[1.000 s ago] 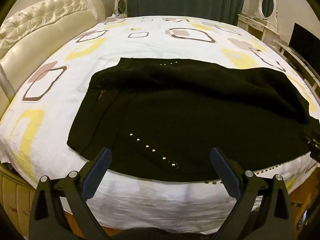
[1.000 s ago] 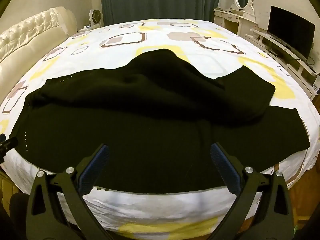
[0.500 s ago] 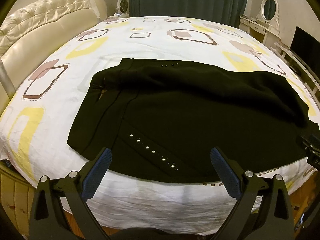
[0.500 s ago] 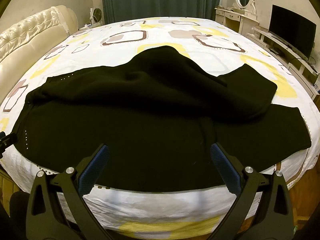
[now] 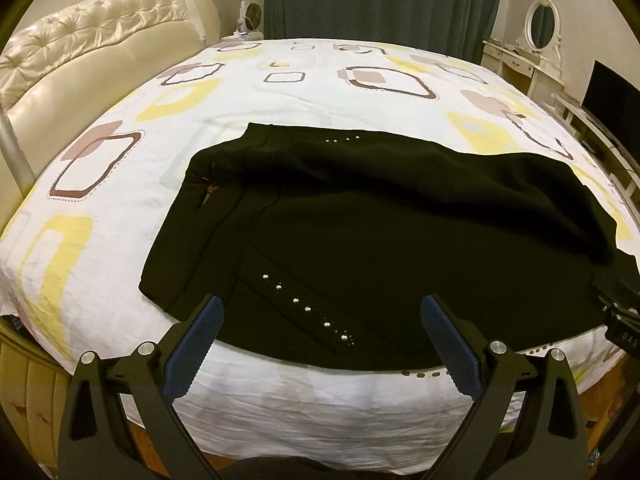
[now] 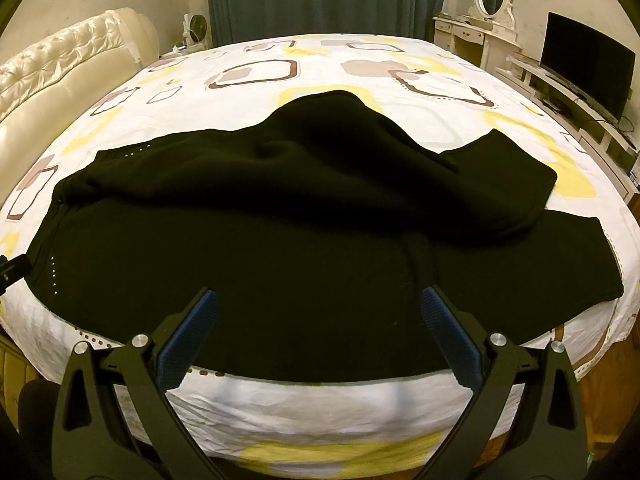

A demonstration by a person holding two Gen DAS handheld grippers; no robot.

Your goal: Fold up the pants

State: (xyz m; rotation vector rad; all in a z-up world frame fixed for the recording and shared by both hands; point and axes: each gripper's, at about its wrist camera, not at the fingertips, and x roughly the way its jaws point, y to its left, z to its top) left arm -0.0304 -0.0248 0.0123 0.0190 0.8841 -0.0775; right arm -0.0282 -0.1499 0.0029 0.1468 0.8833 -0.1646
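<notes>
- Black pants are lying across the near side of the bed, on the white sheet with the yellow and brown squares. Waistband end sits toward the left, legs run off to the right.
- One leg is flopped over the other, so there's a lumpy hump in the middle and the two cuffs are staggered on the right side.
- A row of little silver studs shows near the front edge.
- Left gripper hangs just off the bed's edge by the waistband end, jaws spread wide, nothing in them.
- Right gripper is the same deal: wide apart, empty, over the near edge of the pants further toward the legs.
- Tufted cream headboard on the left, TV off to the right.
</notes>
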